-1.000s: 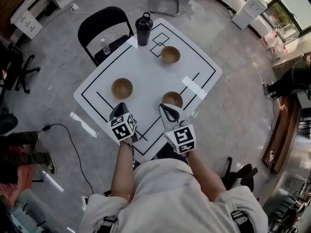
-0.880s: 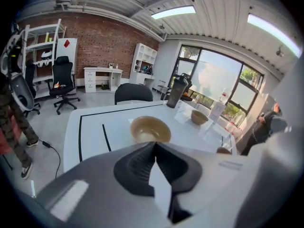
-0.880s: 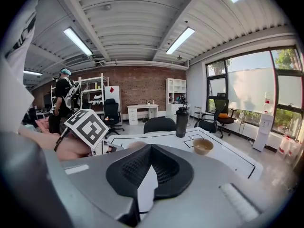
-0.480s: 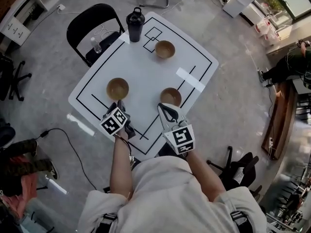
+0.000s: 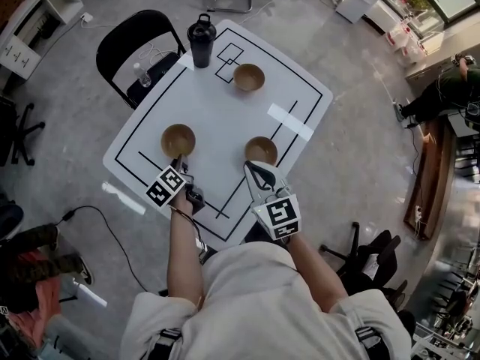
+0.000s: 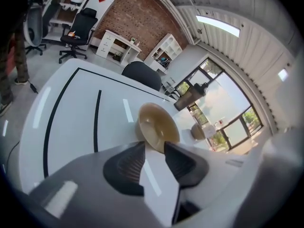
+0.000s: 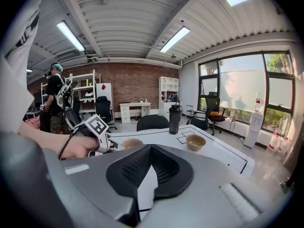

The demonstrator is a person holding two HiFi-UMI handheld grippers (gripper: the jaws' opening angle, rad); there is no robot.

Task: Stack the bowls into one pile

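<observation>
Brown bowls, three, apart on white table (image 5: pixel 225 115), unstacked. Landmark: black bottle (image 5: pixel 201 41) at table's far corner. First bowl (image 5: pixel 248 76) just right of bottle. Second bowl (image 5: pixel 178 139) well nearer than bottle. Third bowl (image 5: pixel 260 150) nearer and right of bottle. Left gripper (image 5: pixel 181 165) at second bowl's near rim, jaws opening, nothing pinched. Right gripper (image 5: pixel 253 168) beside third bowl, jaws closed, empty.

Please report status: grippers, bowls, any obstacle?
Left gripper opening at rim of near-left bowl, nothing gripped. Right gripper shut, empty. Near-right bowl and far bowl apart, unstacked. Bottle far off.
</observation>
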